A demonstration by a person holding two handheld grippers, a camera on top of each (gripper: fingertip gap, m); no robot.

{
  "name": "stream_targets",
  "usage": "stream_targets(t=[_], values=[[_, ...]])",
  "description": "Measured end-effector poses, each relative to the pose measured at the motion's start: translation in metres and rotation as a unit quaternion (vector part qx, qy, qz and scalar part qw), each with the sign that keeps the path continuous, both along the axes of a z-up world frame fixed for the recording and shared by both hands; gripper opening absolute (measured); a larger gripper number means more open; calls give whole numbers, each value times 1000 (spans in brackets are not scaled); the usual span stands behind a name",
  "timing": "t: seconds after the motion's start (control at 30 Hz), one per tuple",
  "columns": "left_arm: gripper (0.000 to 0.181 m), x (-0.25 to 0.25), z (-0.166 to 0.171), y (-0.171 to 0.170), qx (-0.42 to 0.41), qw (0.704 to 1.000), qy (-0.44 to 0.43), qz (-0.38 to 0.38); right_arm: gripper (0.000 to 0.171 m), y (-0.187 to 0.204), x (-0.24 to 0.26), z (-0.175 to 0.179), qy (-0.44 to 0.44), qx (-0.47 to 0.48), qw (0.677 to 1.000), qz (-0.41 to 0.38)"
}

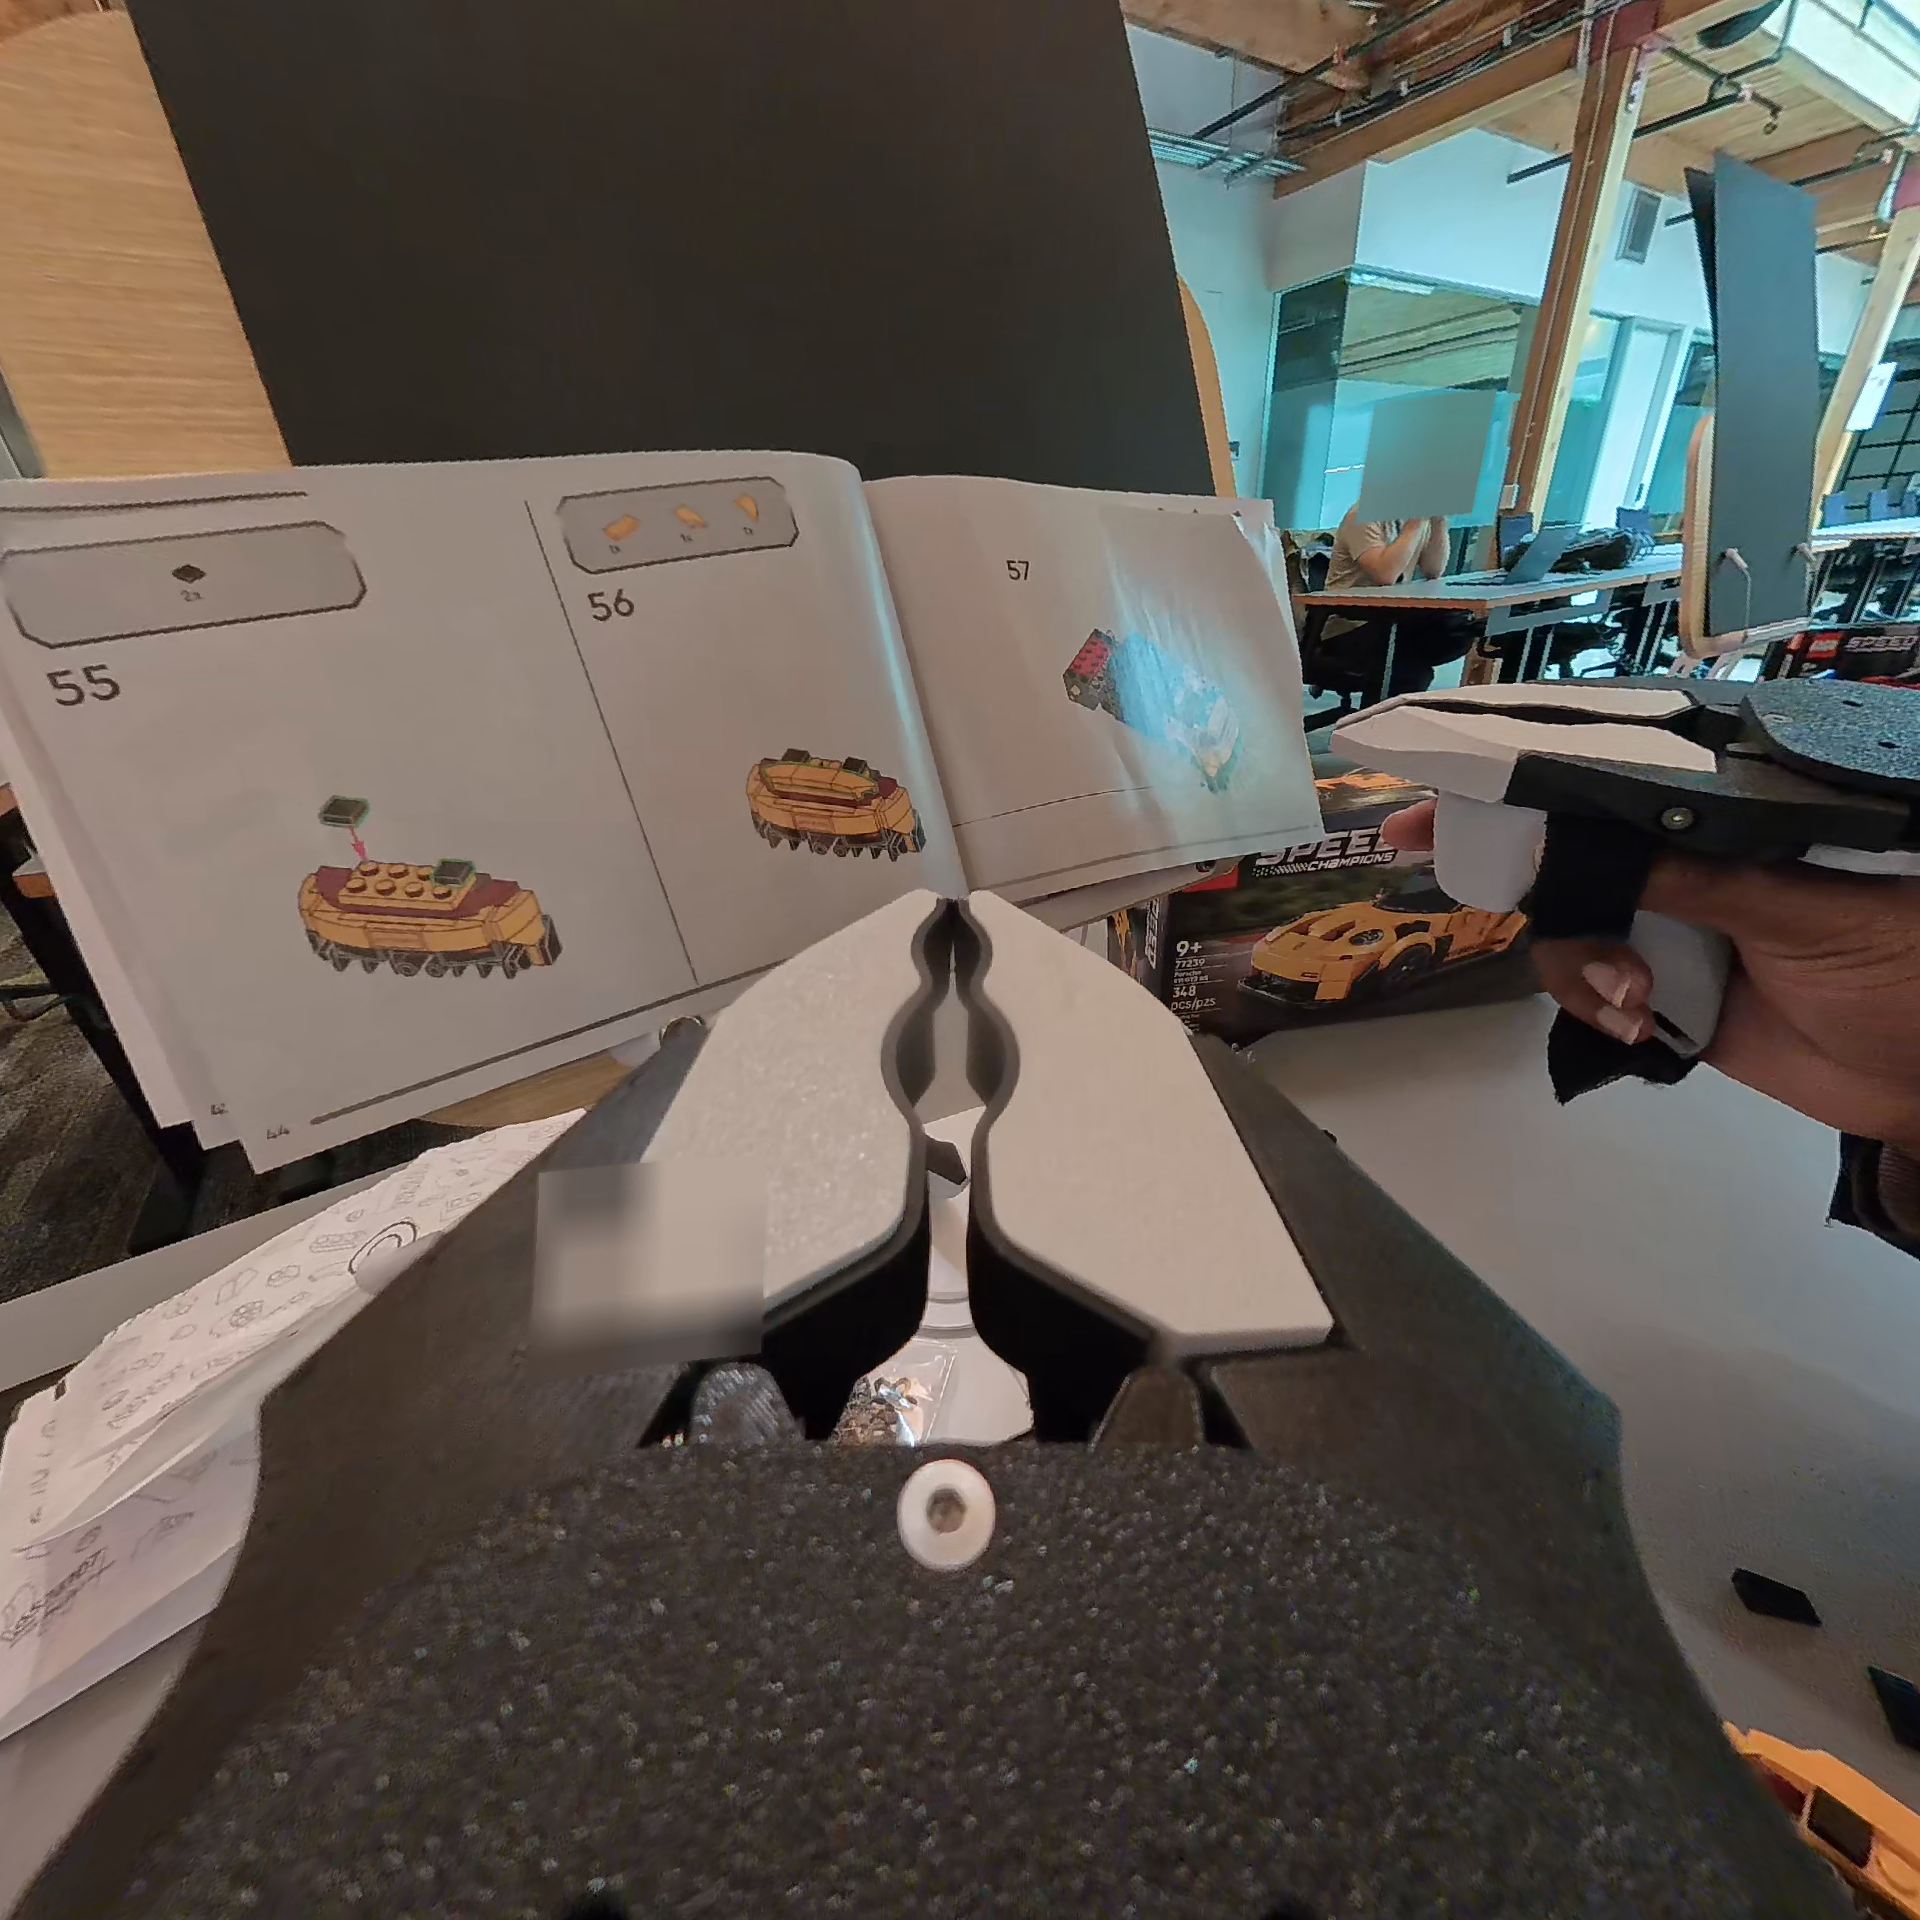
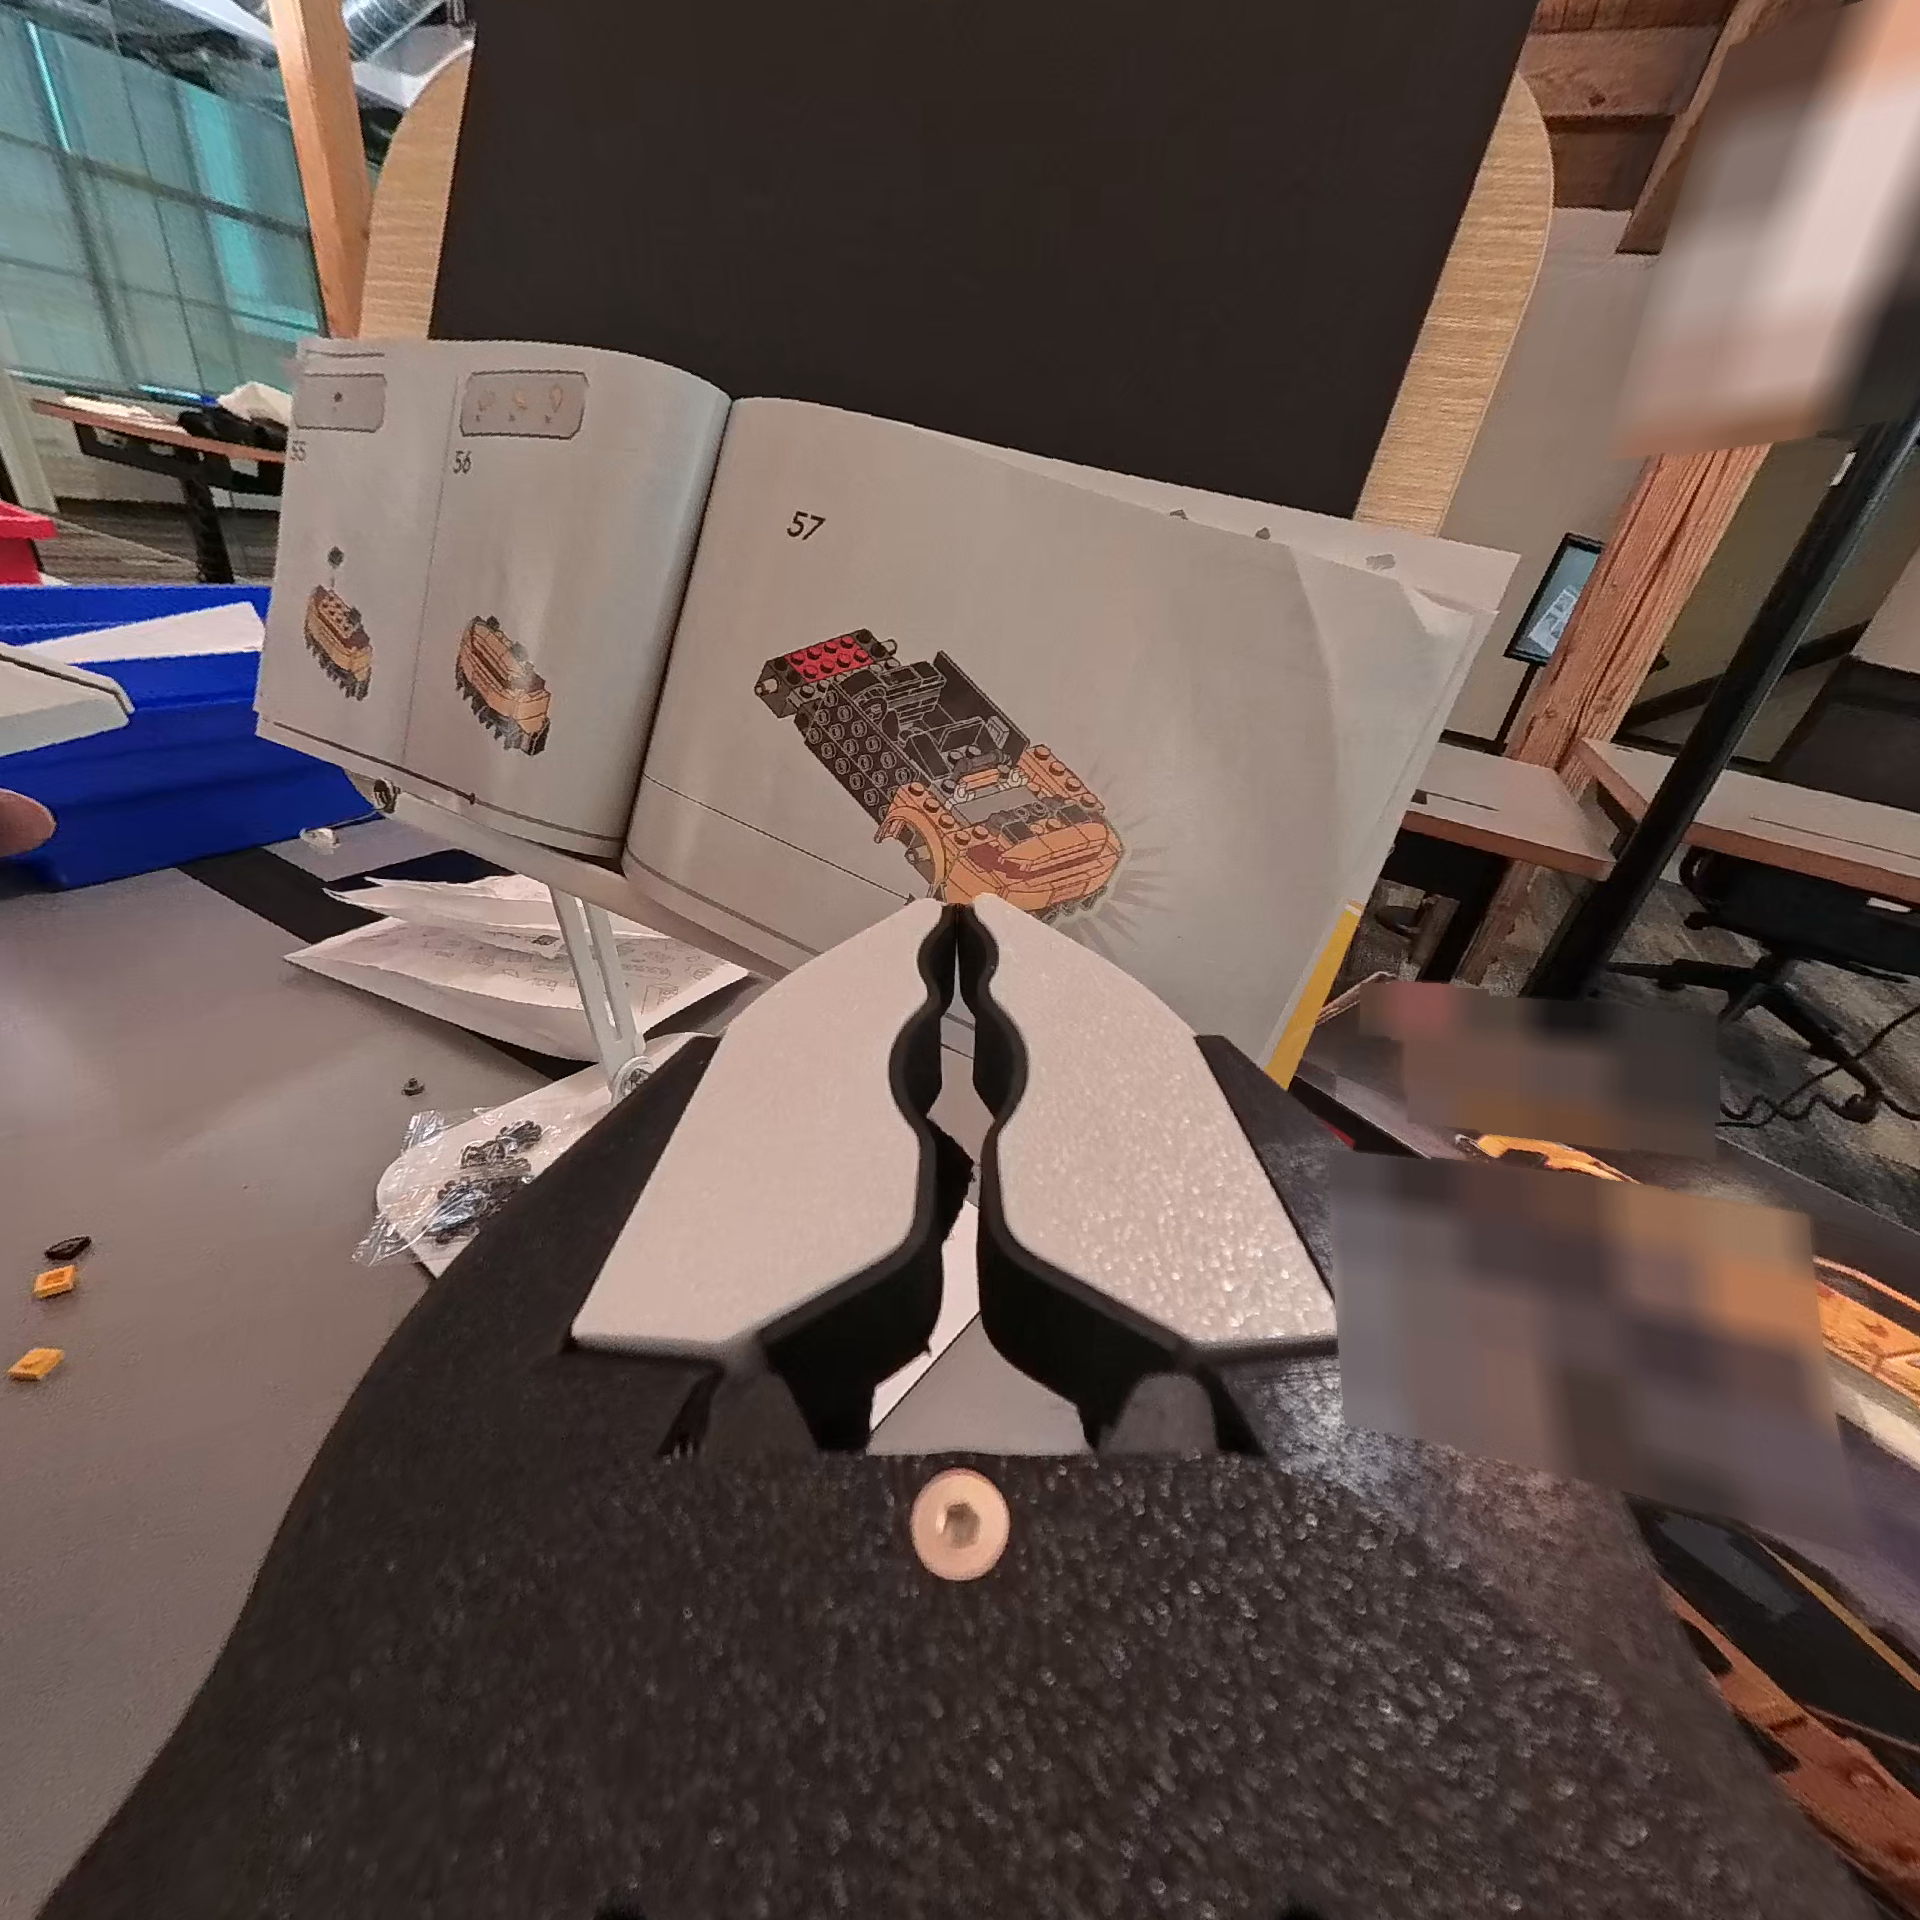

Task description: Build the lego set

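Observation:
An open instruction booklet (image 1: pixel 436 748) stands propped on a stand at the back of the grey table; it also shows in the right wrist view (image 2: pixel 935 665). My left gripper (image 1: pixel 954 912) is shut and empty, raised above the table and facing the booklet. My right gripper (image 2: pixel 958 916) is shut and empty, also facing the booklet; it shows at the right of the left wrist view (image 1: pixel 1351 743), held by a hand. Small orange and black pieces (image 2: pixel 52 1283) lie on the table at left. Part of an orange build (image 1: pixel 1808 1808) shows at the bottom right.
The set's box (image 1: pixel 1340 935) lies behind at right. A printed paper bag (image 1: pixel 135 1434) lies at left. A clear bag of small dark parts (image 2: pixel 457 1184) and paper sheets (image 2: pixel 499 966) lie under the booklet stand. A blue bin (image 2: pixel 156 727) stands at far left. Black loose pieces (image 1: pixel 1777 1600) lie at right. The left gripper's tips are roughly 20 cm from the right gripper's.

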State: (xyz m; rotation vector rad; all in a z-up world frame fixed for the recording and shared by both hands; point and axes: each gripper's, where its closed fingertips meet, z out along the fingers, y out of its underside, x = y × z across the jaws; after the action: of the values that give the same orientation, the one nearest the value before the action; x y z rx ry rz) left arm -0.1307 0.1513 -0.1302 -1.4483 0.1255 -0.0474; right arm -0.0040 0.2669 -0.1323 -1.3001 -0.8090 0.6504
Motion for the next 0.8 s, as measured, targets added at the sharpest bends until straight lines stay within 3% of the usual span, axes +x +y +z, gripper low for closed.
stream_targets(t=[0.8], values=[[0, 0, -2, 1, -3, 1000, 2, -1, 2, -3, -3, -5, -7, 0, 1000, 11]])
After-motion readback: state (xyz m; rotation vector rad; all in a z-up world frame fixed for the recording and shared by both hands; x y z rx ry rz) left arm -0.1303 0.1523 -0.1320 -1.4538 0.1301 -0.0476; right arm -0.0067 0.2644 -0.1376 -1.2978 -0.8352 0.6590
